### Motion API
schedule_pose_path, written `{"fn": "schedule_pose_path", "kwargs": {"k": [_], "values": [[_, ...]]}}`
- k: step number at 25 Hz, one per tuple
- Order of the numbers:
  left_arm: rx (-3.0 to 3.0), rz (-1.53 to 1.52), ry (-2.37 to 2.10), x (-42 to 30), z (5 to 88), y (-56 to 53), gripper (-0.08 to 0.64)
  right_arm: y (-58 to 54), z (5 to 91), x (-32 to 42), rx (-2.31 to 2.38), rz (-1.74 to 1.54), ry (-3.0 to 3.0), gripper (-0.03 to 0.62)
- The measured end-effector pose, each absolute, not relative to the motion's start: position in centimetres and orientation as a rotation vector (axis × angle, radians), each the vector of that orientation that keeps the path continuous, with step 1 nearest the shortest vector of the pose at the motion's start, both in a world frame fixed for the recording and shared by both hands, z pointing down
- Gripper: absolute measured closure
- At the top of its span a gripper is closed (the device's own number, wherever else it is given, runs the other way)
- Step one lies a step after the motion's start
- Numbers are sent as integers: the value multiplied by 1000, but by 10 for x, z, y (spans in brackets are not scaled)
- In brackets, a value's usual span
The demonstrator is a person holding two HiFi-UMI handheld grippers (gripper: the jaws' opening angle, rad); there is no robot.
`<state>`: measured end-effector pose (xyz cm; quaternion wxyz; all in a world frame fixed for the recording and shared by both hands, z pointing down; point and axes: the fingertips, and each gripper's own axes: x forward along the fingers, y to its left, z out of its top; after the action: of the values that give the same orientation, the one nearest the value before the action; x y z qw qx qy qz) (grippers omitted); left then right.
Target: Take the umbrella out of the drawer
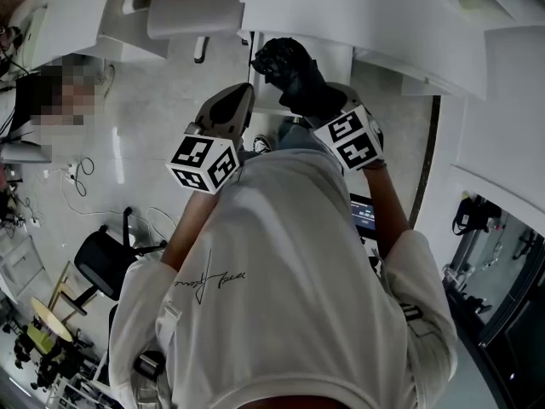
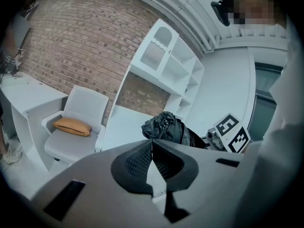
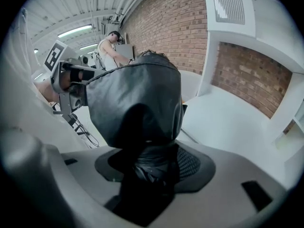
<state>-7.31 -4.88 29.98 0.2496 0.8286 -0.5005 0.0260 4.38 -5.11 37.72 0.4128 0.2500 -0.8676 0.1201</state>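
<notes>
The umbrella [image 1: 291, 71] is black, folded and bunched. My right gripper [image 1: 322, 102] is shut on its lower end and holds it up in front of the white furniture. In the right gripper view the umbrella [image 3: 137, 96] fills the middle, and its fabric is pinched in my right gripper [image 3: 153, 169]. My left gripper [image 1: 237, 107] hangs just left of the umbrella, apart from it. In the left gripper view my left gripper [image 2: 152, 144] is shut with nothing in it, and the umbrella [image 2: 166, 127] shows beyond it. I cannot make out the drawer.
A white armchair [image 2: 80, 113] with an orange cushion [image 2: 71, 126] stands to the left, beside a white shelf unit [image 2: 166, 65] and a white desk top [image 3: 237, 122] against a brick wall. A black chair [image 1: 102, 262] and cables lie on the floor at left. A person [image 3: 110, 49] stands far back.
</notes>
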Motion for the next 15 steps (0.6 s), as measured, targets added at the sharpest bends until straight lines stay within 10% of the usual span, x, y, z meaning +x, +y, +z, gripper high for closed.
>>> {"fn": "schedule_pose_path", "kwargs": {"k": [15], "values": [[2269, 39, -1357, -72, 290, -33, 543, -43, 356, 60, 750, 281, -2216, 345]]}}
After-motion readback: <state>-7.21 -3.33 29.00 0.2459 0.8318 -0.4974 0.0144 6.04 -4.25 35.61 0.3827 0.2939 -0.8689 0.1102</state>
